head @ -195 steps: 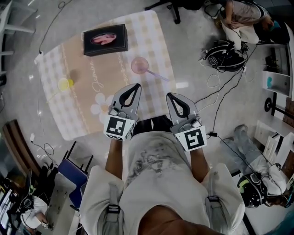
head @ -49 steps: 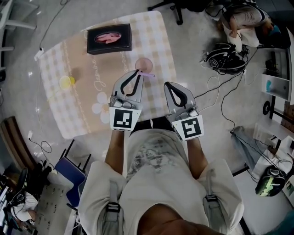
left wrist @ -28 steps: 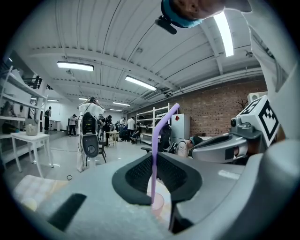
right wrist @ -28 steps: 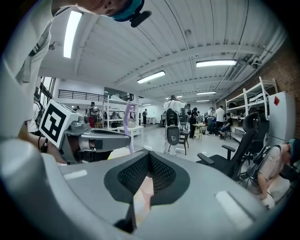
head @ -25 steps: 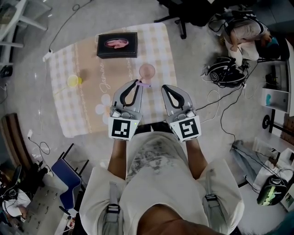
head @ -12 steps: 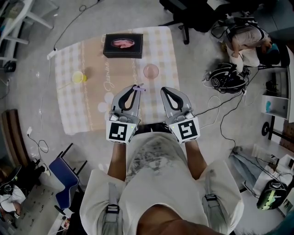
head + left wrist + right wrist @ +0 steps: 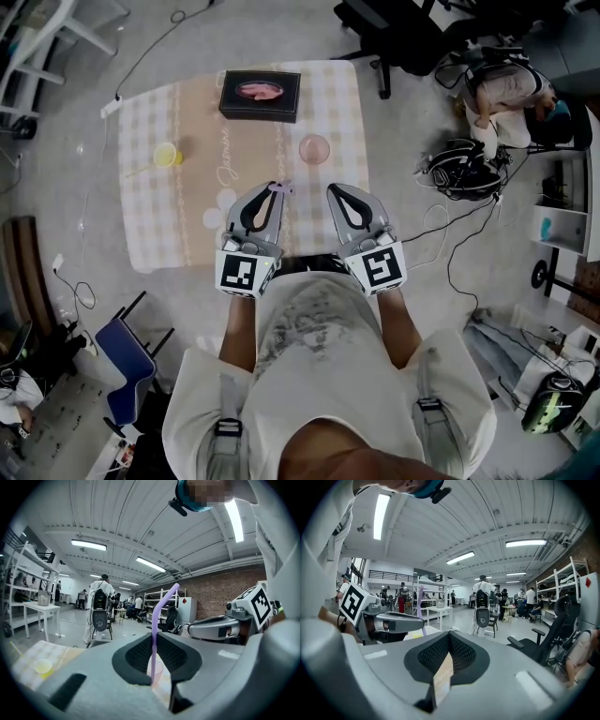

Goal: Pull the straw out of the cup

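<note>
A pink translucent cup [image 7: 314, 148] stands upright on the checked tablecloth [image 7: 202, 202], with no straw in it. The purple bendy straw [image 7: 284, 187] is clamped upright in my left gripper [image 7: 275, 191], short of the cup and nearer the table's front edge. In the left gripper view the straw [image 7: 161, 607] rises from between the pressed fingertips of the left gripper [image 7: 153, 635] with its bent top leaning right, and the cup [image 7: 158, 671] shows through the jaw gap. My right gripper [image 7: 331, 192] hovers beside it, shut with nothing in it [image 7: 449, 634].
A black box [image 7: 261, 95] with a pink picture lies at the table's far edge. A small yellow cup [image 7: 166, 155] sits at the left. Office chairs, cables and headsets [image 7: 459, 169] lie on the floor to the right; a blue chair [image 7: 141, 370] stands near left.
My left gripper has drawn back from the pink cup toward me, carrying the straw; the gap between straw and cup has widened. The right gripper moved back alongside it.
</note>
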`<state>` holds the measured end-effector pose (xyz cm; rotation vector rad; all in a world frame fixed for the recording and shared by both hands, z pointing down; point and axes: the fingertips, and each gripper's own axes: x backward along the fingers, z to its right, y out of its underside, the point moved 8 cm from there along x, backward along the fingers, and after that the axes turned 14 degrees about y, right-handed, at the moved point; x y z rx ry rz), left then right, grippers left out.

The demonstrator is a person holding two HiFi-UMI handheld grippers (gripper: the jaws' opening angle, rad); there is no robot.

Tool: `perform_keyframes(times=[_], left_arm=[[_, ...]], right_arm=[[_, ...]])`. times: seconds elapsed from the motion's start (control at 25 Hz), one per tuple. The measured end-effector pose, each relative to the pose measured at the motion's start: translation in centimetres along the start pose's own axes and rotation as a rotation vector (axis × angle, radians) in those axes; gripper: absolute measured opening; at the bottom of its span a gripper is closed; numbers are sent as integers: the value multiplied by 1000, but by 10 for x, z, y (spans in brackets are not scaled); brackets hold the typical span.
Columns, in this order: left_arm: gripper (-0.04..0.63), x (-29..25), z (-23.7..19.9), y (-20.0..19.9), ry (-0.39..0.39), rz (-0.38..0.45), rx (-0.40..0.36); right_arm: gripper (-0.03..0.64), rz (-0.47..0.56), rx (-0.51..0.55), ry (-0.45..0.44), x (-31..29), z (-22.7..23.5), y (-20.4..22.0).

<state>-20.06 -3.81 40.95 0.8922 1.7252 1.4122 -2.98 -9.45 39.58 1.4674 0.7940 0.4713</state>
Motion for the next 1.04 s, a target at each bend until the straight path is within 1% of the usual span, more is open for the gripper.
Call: perform_keyframes(times=[0.12, 0.2, 0.32, 0.44, 0.56, 0.72, 1.04], left_arm=[[38, 1, -1, 1, -3, -6, 0], [38, 2, -2, 2, -3, -2, 0], [38, 3, -3, 2, -4, -1, 2], [38, 4, -2, 2, -2, -30, 7], [38, 3, -2, 1, -3, 1, 6], [38, 6, -2, 3, -1, -23, 4], [38, 5, -6, -1, 1, 4, 3]], right_arm=[[9, -12, 8, -12, -1, -2, 2], [9, 3, 10, -19, -3, -3, 1], [9, -22, 7, -20, -3, -4, 2], [9, 13, 11, -23, -5, -4, -1], [9, -4, 8, -23, -4, -5, 1], [9, -12, 18, -23, -4, -6, 3], [9, -15, 19, -18, -7, -7, 2]])
